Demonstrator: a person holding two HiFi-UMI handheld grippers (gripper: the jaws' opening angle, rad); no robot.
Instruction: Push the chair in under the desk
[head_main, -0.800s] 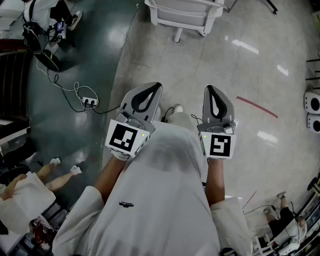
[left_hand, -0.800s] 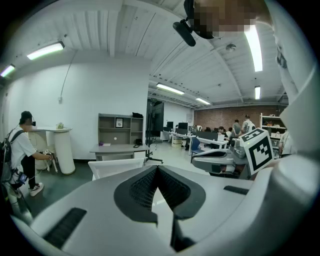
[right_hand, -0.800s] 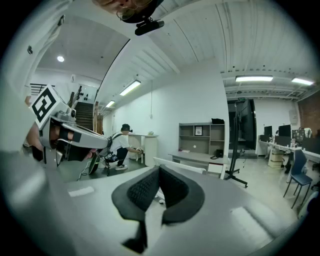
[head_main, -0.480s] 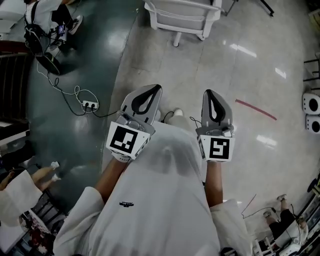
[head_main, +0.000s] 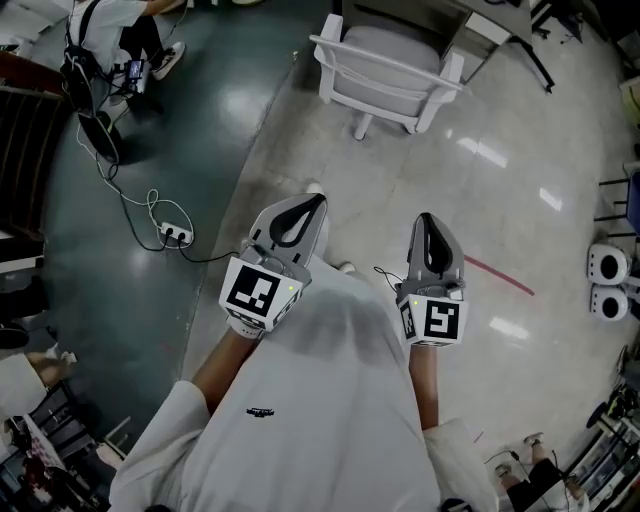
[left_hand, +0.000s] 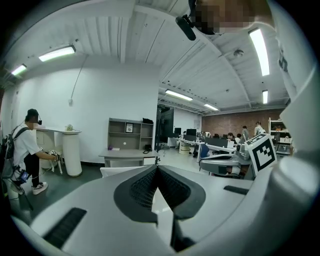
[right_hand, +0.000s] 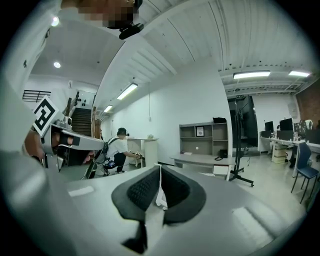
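**Chair ahead, both grippers shut and empty**

We see the white chair (head_main: 388, 78) at the upper middle of the head view. Its back rail is turned toward us and its grey seat faces away, toward the desk (left_hand: 125, 156) beyond it. How far the seat already reaches under the desk, we cannot tell.

Both grippers sit in the middle of the frame, well apart from the chair, and touch nothing. The left gripper (head_main: 305, 203) has its jaws pressed together tip to tip, with nothing between the pads. The right gripper (head_main: 428, 222) is the same, closed on itself and empty. In each gripper view a sliver of the white chair shows past the closed tips.

We judge the chair to be a light, rigid frame, plastic or painted, on plain legs with no castors. The pale floor (head_main: 500, 190) is glossy, so the chair should slide with a modest shove. It may also skid sideways or twist if pushed off centre.

We would not pinch it. Closed jaws make good blunt pushers. We would set one tip on the back rail to either side of its middle, so the push runs straight at the desk. A high, hard push could rock the chair onto its far legs, so steady pressure suits it better.
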